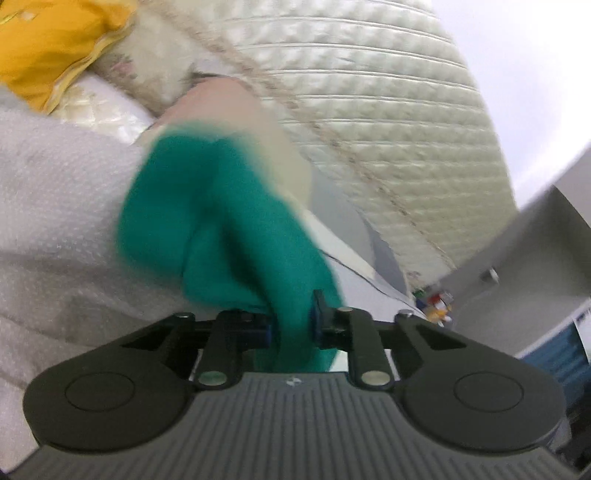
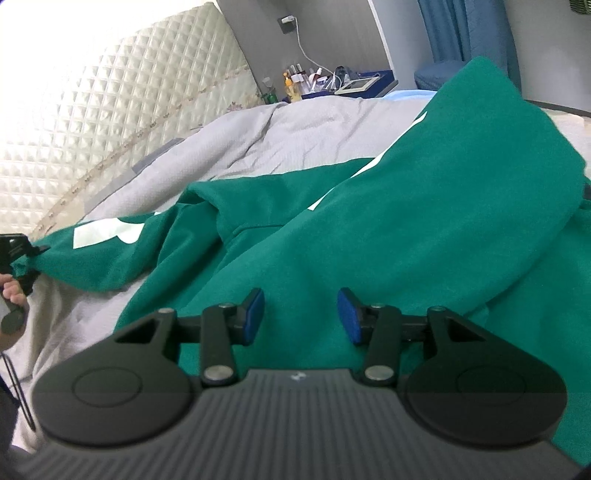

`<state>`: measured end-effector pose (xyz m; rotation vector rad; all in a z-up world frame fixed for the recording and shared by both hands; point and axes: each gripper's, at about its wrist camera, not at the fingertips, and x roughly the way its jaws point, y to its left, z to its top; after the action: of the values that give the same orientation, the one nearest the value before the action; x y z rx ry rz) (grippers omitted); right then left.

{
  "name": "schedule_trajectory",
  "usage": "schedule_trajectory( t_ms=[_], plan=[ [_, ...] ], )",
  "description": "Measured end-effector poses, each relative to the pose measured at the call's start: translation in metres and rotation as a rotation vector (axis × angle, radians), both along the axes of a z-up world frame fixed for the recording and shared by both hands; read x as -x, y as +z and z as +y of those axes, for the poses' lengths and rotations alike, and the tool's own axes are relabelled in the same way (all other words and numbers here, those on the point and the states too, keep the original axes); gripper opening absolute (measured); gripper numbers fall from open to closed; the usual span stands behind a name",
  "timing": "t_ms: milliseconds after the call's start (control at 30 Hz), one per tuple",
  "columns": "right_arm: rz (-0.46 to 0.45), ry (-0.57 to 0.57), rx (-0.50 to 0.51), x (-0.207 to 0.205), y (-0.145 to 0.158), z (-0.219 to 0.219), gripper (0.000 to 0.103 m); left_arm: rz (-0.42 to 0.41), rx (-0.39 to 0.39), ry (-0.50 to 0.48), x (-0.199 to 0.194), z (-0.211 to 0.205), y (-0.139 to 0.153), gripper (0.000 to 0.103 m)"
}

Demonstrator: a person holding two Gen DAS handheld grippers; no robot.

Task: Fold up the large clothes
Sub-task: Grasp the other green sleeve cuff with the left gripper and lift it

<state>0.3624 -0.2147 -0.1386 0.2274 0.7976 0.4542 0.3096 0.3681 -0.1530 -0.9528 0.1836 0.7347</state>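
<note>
Presently, garment: a large green sweatshirt (image 2: 369, 206) with pale markings is seen spread in loose folds over the grey bedspread (image 2: 280, 133) of a bed.
Left tongs (image 1: 291, 325): closed down on a bunched end of the green fabric, which is pinched between the 2 blue pads (image 1: 317, 319); the cloth is seen blurred, rising away from the tongs.
Left tongs, other view: seen at the far left edge of the right wrist view (image 2: 22, 258), where a corner of the sweatshirt is gathered to them, lifted off the bedspread; fingers of a hand (image 2: 13, 291) are wrapped round the handle.
Right tongs (image 2: 301, 317): held partly open just above the green fabric, with nothing gripped between the blue pads (image 2: 349, 314).
Headboard: a cream quilted headboard (image 2: 110, 110) is seen behind the bed.
Pillows: a yellow cushion (image 1: 48, 44) is seen at the upper left of the left wrist view, near a white textured blanket (image 1: 55, 206).
Bedside: bottles and small items (image 2: 299, 83) are crowded on a stand beyond the bed, with a charger cable (image 2: 303, 48) hanging from a wall socket.
Curtain: a blue curtain (image 2: 461, 26) is seen at the upper right.
</note>
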Motion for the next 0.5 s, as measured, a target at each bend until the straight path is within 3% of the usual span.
schedule_trajectory(
  t_ms=[100, 233, 400, 500],
  plan=[
    [-0.011, -0.006, -0.022, 0.005, 0.007, -0.008, 0.048, 0.021, -0.12, -0.057, -0.004, -0.029, 0.027, 0.013],
    [-0.034, -0.029, -0.058, 0.011, 0.019, -0.021, 0.048, 0.074, -0.373, -0.164, -0.02, -0.075, 0.075, 0.012],
    [-0.061, -0.081, -0.078, 0.011, 0.031, -0.039, 0.048, 0.105, -0.665, -0.337, -0.045, -0.164, 0.122, 0.012],
    [-0.077, -0.121, -0.082, 0.012, 0.036, -0.052, 0.048, 0.099, -0.806, -0.47, -0.058, -0.224, 0.133, 0.012]
  ],
)
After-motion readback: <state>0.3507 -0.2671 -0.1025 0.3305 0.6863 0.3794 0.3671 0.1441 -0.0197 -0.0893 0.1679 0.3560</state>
